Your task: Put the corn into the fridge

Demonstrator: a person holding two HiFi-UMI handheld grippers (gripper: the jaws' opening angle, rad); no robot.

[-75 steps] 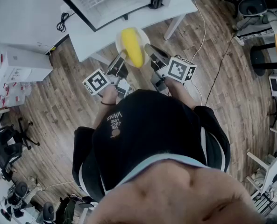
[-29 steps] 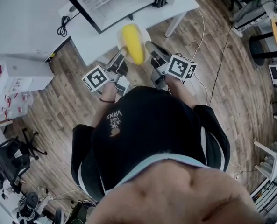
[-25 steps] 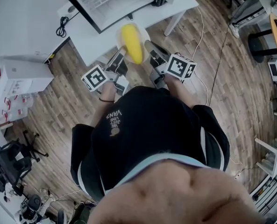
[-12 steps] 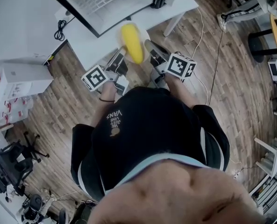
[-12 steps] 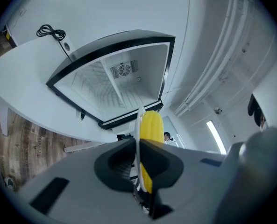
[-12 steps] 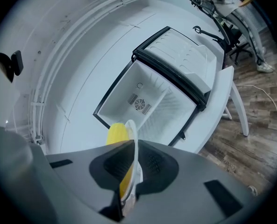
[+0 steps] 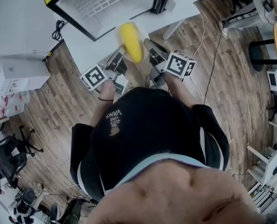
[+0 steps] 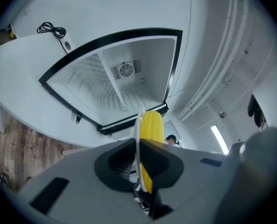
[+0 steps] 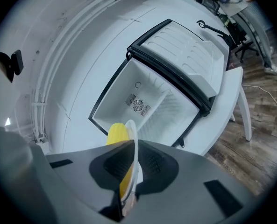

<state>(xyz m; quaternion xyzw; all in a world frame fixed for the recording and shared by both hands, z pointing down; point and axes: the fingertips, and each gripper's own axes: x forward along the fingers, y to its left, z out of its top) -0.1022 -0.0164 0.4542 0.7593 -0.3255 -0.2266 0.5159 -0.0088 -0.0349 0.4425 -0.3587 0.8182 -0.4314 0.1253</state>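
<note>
Left tongs (image 8: 138, 146) pressed shut on the rim of a white plate (image 8: 138, 125). Right tongs (image 9: 129, 168) pinching the opposite rim. Corn (image 7: 130, 42) lies on the plate, carried between both tongs, near the open fridge (image 7: 111, 1), not inside. Fridge stands on a white bench (image 7: 89, 45). Wooden floor (image 7: 49, 101) below.

Head view down — gripper views toward fridge (image 9: 143, 101)
</note>
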